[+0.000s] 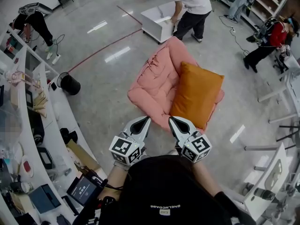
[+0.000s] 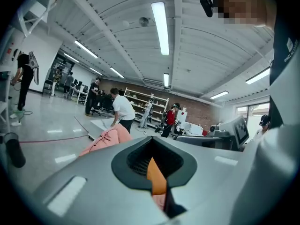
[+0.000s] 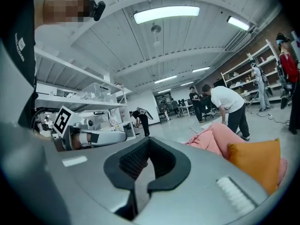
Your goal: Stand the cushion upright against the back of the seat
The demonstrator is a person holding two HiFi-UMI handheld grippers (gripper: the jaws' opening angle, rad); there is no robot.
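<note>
Orange cushion [image 1: 196, 95] on pink seat [image 1: 152, 81]; L hand-held gripper [image 1: 144, 121], R hand-held gripper [image 1: 173, 121] clenched, empty.

no word can be read with certainty: a line of small white capital letters [image 1: 165, 206], upside down in the head view, runs across the back of the person's black top [image 1: 164, 186], and similar print on that garment shows at the edge of each gripper view, too small to spell out. square black-and-white coded markers [image 1: 123, 147], patterns rather than text, stand on the cube of the left gripper [image 1: 144, 120] and of the right gripper [image 1: 172, 120]. the dark screen [image 1: 83, 190] at lower left carries pale icons, illegible.
</note>
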